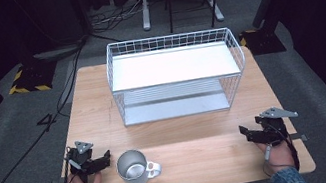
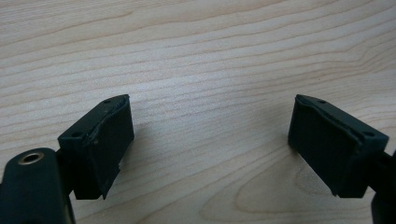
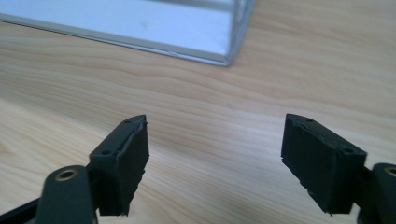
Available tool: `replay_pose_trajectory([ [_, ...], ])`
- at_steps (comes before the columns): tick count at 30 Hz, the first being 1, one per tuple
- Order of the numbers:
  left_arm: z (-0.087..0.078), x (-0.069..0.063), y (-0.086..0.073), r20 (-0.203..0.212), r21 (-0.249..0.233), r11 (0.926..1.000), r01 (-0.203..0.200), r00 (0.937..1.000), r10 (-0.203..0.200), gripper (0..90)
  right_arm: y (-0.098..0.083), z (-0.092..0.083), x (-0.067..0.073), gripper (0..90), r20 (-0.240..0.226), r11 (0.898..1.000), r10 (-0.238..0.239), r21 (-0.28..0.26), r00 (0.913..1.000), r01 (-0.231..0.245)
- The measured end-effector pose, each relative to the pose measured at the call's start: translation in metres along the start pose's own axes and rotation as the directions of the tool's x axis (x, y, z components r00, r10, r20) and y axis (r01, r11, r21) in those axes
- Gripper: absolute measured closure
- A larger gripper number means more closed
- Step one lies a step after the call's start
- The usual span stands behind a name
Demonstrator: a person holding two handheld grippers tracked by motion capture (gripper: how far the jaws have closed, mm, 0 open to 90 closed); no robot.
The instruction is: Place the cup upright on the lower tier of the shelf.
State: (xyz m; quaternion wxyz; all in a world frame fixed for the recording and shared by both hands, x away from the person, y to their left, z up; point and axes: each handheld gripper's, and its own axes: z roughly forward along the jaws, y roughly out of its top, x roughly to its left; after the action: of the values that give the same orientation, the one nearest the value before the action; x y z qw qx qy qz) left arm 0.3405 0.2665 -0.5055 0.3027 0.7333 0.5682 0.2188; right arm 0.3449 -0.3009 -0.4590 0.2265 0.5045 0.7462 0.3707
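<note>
A steel mug (image 1: 132, 168) stands empty on the surface (image 1: 193, 132) — beside the left hand-held gripper (image 1: 103, 159). Both the left and the right hand-held gripper (image 1: 244, 131) gape wide, holding nothing. The right gripper view catches the wire basket (image 3: 140, 25) corner — base bare.

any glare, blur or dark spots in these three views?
High view: table evenly lit, surroundings near black, mug interior shiny, rack shelf bright white. Left gripper view: sharp wood grain, soft shadows under the open left gripper. Right gripper view: rack base blurred and bright, right gripper open.

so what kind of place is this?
Probably a lab or studio data-collection rig, not a home: a small wooden table on grey carpet, black curtains around it, cables and hazard-taped stand bases on the floor, and one wire rack and metal mug as props.
</note>
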Motion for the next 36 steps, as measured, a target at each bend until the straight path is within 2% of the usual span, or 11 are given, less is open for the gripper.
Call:
replay_pose_trajectory([
  [12,0.000,0.000,0.000,0.000,-0.001,1.0000,0.001,1.0000,-0.001,14.5,0.023,-0.013,0.038,30.5,-0.099,0.998,-0.062,-0.030,0.9932,0.060],
  [20,0.000,0.000,0.000,0.000,-0.001,1.0000,0.001,1.0000,-0.001,14.5,0.033,-0.019,0.066,32.3,-0.186,0.994,-0.104,-0.057,0.9770,0.095],
  [23,0.001,0.000,0.000,0.001,-0.001,0.9999,0.010,0.9999,-0.010,14.9,0.036,-0.021,0.087,33.4,-0.245,0.990,-0.139,-0.071,0.9595,0.126],
  [24,0.001,0.000,0.001,0.000,-0.001,0.9999,0.010,0.9999,-0.010,14.9,0.036,-0.021,0.087,33.4,-0.245,0.990,-0.139,-0.071,0.9595,0.126],
  [25,0.001,0.000,0.000,-0.001,-0.001,0.9999,0.010,1.0000,-0.010,15.0,0.038,-0.021,0.098,33.6,-0.271,0.986,-0.164,-0.076,0.9483,0.149],
  [26,0.001,0.000,0.000,-0.001,-0.001,0.9999,0.010,1.0000,-0.010,15.0,0.038,-0.021,0.098,33.6,-0.271,0.986,-0.164,-0.076,0.9483,0.149],
  [28,0.001,0.000,0.000,-0.001,-0.002,0.9999,0.011,0.9999,-0.011,15.0,0.039,-0.020,0.109,33.8,-0.296,0.982,-0.187,-0.081,0.9368,0.170],
  [32,0.001,0.000,0.001,-0.001,-0.001,1.0000,0.010,1.0000,-0.010,15.0,0.042,-0.017,0.129,34.1,-0.356,0.977,-0.213,-0.080,0.9098,0.198],
  [33,0.001,0.000,0.000,-0.001,-0.002,0.9999,0.010,0.9999,-0.010,15.0,0.043,-0.016,0.137,34.2,-0.381,0.975,-0.223,-0.085,0.8973,0.206],
  [34,0.001,0.000,0.000,-0.001,-0.002,0.9999,0.010,0.9999,-0.010,15.0,0.043,-0.016,0.137,34.2,-0.381,0.975,-0.223,-0.085,0.8973,0.206],
  [36,0.001,0.000,0.000,-0.001,-0.002,0.9999,0.011,0.9999,-0.011,15.0,0.044,-0.014,0.145,34.3,-0.407,0.974,-0.228,-0.089,0.8843,0.210],
])
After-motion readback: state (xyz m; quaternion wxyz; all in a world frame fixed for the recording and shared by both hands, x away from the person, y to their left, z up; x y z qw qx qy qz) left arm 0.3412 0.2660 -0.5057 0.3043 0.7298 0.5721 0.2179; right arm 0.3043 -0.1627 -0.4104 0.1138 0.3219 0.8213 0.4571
